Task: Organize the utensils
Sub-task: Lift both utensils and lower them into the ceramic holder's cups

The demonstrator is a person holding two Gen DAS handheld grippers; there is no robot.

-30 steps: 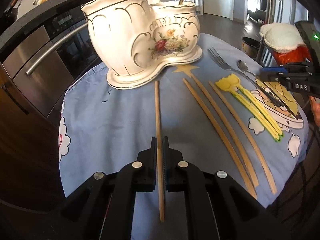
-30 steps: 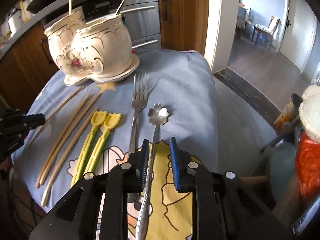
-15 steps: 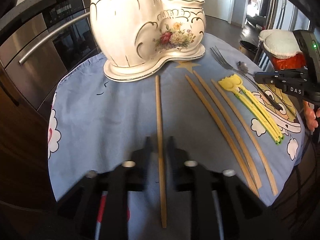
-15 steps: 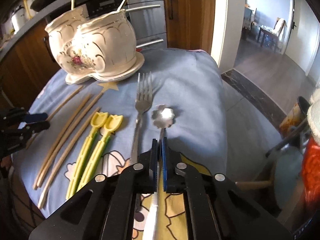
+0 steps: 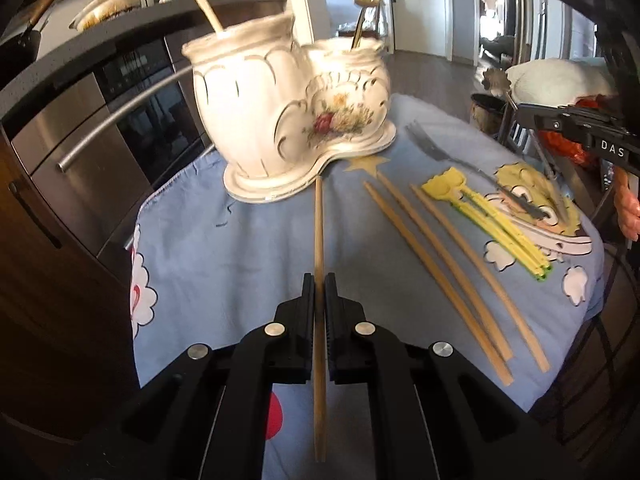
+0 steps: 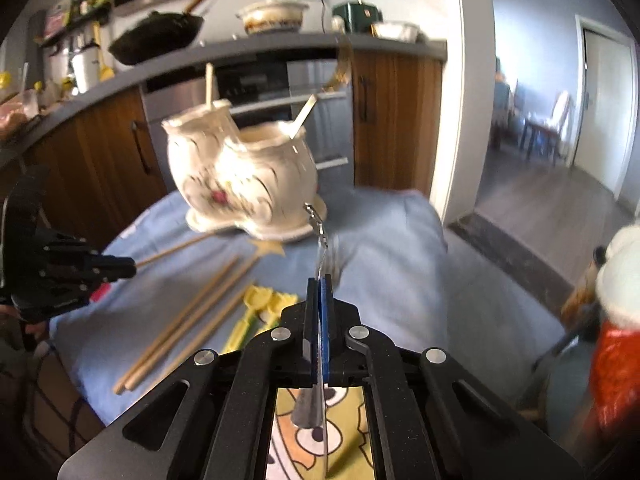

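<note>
Nearest, left claw (image 5: 319, 280) clamped on 1 wooden chopstick (image 5: 319, 232); right claw (image 6: 320, 280) pinching a flower-headed spoon (image 6: 316, 220). Beyond, blue cartoon cloth (image 5: 240, 248) covering the worktop, 3 chopsticks (image 5: 440, 264) lying flat. Farther, ceramic holder (image 5: 288, 120), oven (image 5: 112, 128), doorway.

A home kitchen, plainly. A dark curved countertop (image 6: 248, 54) runs along the back over brown wooden cabinets (image 6: 396, 120) and a built-in stainless oven (image 5: 120, 120) with long bar handles. On the counter sit a black wok (image 6: 156, 36) with a wooden handle, a lidded casserole dish (image 6: 272, 16) and a green appliance (image 6: 356, 16). Through the open doorway (image 6: 532, 120) there is wood flooring and a chair by a table in the next room. A table covered with a blue cartoon-print cloth (image 5: 240, 240) stands in front.
</note>
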